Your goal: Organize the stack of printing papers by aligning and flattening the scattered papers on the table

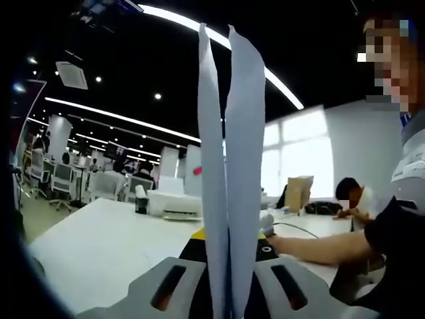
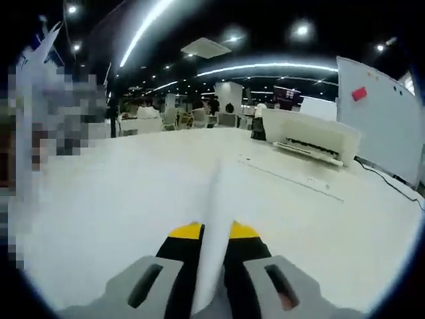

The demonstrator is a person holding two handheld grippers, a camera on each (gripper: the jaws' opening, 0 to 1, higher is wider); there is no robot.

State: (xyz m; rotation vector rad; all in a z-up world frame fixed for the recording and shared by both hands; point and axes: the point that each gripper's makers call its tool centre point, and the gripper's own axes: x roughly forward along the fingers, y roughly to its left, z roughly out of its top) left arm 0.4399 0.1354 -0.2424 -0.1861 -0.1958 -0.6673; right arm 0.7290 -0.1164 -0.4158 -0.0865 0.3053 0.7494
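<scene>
In the left gripper view, white sheets of printing paper stand upright, seen edge-on and splayed into two leaves. My left gripper is shut on their lower edge, with grey jaws on each side. In the right gripper view, a thin band of white paper runs forward from between the jaws over the white table. My right gripper is shut on it, its yellow-tipped black pads pressed against the paper.
A white printer sits on the table, also visible as printer. A whiteboard stands at the right. A person's forearm reaches in; another person sits at the table. Office chairs stand further back.
</scene>
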